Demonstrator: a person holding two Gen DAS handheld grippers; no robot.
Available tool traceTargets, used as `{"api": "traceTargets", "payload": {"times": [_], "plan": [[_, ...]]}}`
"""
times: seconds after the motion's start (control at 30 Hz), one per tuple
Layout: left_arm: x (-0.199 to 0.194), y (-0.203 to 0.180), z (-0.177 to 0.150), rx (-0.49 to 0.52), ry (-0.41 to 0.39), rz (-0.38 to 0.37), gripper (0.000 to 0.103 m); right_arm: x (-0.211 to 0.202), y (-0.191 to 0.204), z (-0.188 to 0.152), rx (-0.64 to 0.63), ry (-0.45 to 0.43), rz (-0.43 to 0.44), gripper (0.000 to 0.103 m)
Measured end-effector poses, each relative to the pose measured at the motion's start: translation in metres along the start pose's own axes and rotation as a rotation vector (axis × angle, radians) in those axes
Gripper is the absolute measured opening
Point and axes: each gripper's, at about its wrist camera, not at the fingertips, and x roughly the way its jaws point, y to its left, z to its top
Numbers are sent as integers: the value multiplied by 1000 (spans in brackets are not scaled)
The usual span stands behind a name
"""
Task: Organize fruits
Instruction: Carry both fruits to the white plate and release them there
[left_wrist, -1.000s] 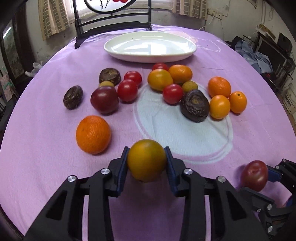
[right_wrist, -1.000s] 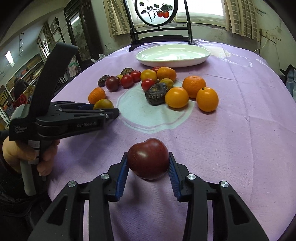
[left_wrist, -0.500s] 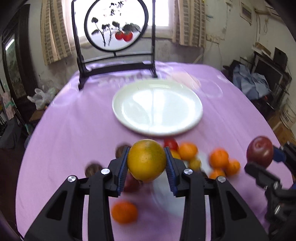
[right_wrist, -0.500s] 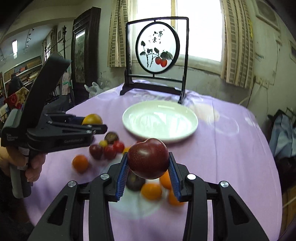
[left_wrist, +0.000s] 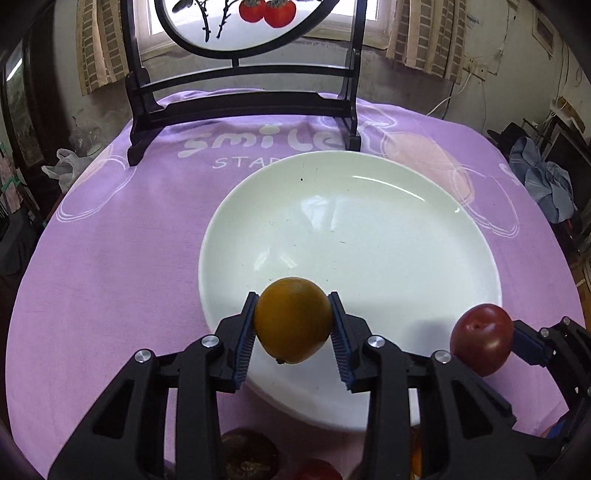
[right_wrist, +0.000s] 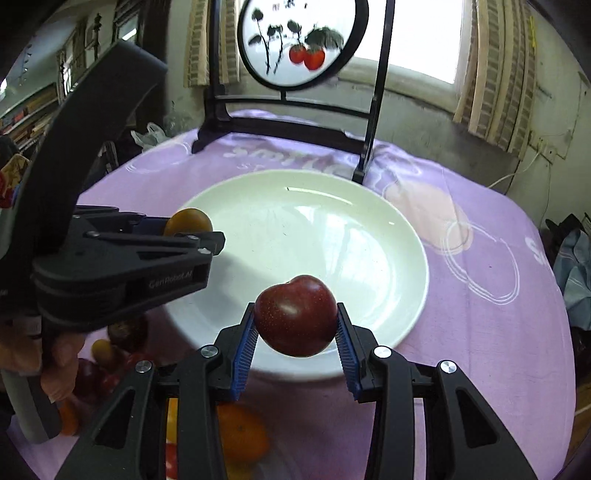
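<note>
My left tongs (left_wrist: 293, 325) are clamped on a yellow-orange fruit (left_wrist: 293, 319), pinched at its widest part between the blue ribbed pads (left_wrist: 245, 341), and it hangs over the near edge of the white plate (left_wrist: 369, 236). My right tongs (right_wrist: 295, 325) grip a dark red plum (right_wrist: 295, 319) the same way, also above the plate's near rim. From the left view the plum (left_wrist: 482, 338) sits just off to the right of my fruit, near but not touching. The plate is bare and glossy, on a purple tablecloth (left_wrist: 110, 258), with a dark wooden screen stand (left_wrist: 240, 107) behind it. My worry is rolling: both fruits are round, so if I let go from a height they could bounce or roll over the shallow rim onto the cloth. With both tongs close together, they could also knock into each other while I lower them. A second ago both fruits were down at the cloth among the pile; since then I have lifted them and carried them forward, and the remaining fruit (right_wrist: 240, 432) now lies at the bottom edge of the views.
</note>
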Motion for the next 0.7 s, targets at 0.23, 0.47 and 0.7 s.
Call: {"api": "traceTargets", "payload": {"times": [0.23, 0.47, 0.7], "plan": [[-8, 0, -3, -12, -47, 13, 81, -1, 5, -1, -22, 9, -22, 57], [-68, 10, -43, -18, -97, 24, 94, -62, -11, -39, 64, -51, 3, 66], [-121, 14, -117, 21, -170, 68, 97, -119, 3, -99, 59, -90, 27, 74]]}}
